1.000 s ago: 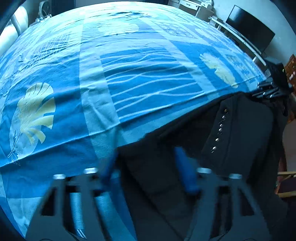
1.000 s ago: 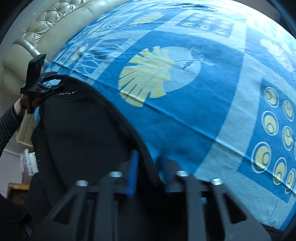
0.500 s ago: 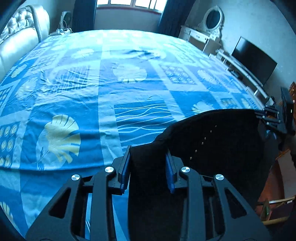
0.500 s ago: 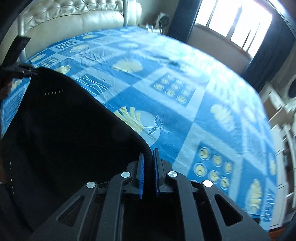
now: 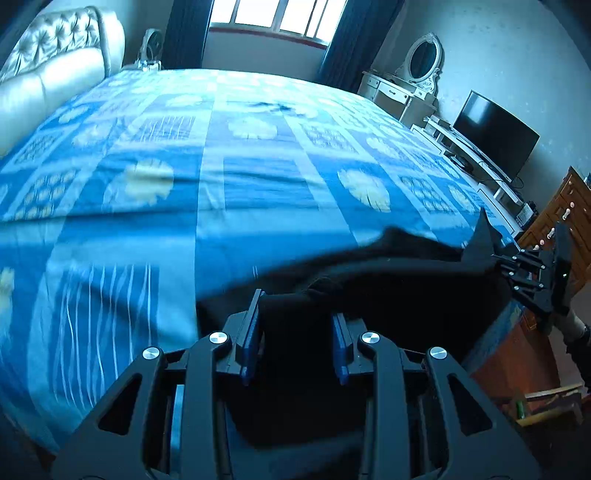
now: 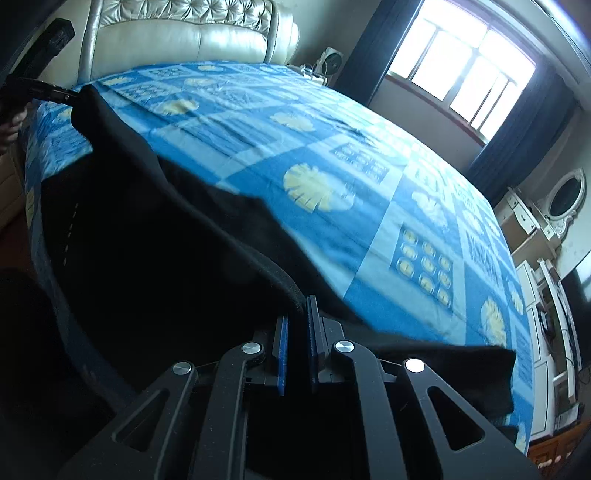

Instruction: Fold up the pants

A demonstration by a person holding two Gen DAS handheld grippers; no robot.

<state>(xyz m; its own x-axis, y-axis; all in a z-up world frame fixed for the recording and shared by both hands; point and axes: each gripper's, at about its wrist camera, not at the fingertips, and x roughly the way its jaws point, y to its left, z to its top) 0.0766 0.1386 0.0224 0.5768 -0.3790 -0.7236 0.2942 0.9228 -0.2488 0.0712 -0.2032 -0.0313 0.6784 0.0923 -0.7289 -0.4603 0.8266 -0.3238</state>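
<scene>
Black pants hang stretched between my two grippers above the near edge of the bed. My left gripper is shut on one bunched corner of the pants, with thick fabric between its blue pads. My right gripper is shut on the opposite corner of the pants, its pads nearly together on the hem. Each gripper shows in the other's view, the right one at the far right and the left one at the upper left. The lower part of the pants is hidden below the frames.
The bed has a blue patterned sheet and a cream tufted headboard. A dresser with an oval mirror, a television and a wooden cabinet stand along the right wall. A window is behind the bed.
Both grippers have risen and lifted the pants off the sheet. The views now tilt up and show the room. The fabric between the grippers has pulled flatter.
</scene>
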